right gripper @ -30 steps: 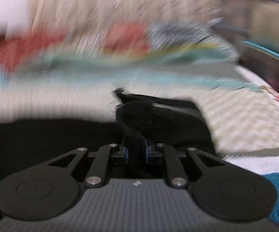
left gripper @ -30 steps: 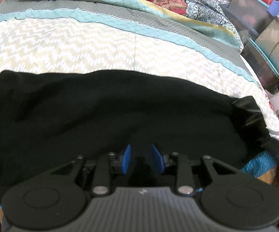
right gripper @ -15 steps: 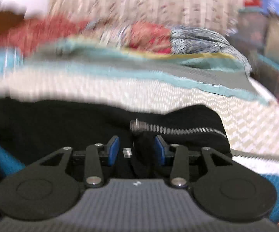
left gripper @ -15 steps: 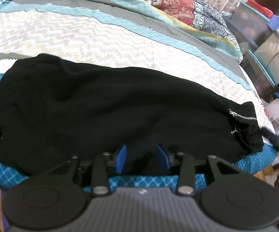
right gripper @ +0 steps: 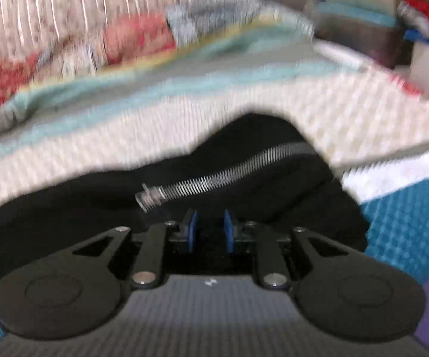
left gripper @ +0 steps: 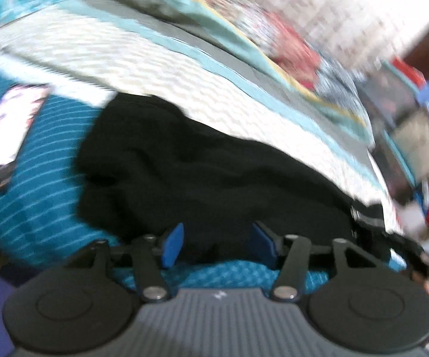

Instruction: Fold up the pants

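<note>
Both views blurred. Black pants [left gripper: 214, 178] lie bunched lengthwise on the near part of a bed, on a bedspread [left gripper: 36, 184] with a teal patterned zone at the front edge, then a cream chevron band, then grey and pale-blue stripes further back. Red floral pillows [right gripper: 137, 35] and a blue-grey patterned one sit at the far side, with a pleated floral curtain [right gripper: 50, 15] behind. Stacked storage boxes [left gripper: 404, 125] and red and blue clutter stand at the right end of the bed. A flat printed item [left gripper: 9, 125] lies on the teal zone left of the pants.

Left gripper [left gripper: 217, 242]: jaws have just been opening, blue pads well apart, over the near hem of the pants, nothing pinched.

Right gripper [right gripper: 210, 232]: jaws have just been closing, narrow gap, black fabric around the pads; cannot tell if they clamp it. Silver zipper [right gripper: 220, 175] runs just beyond its tips.
</note>
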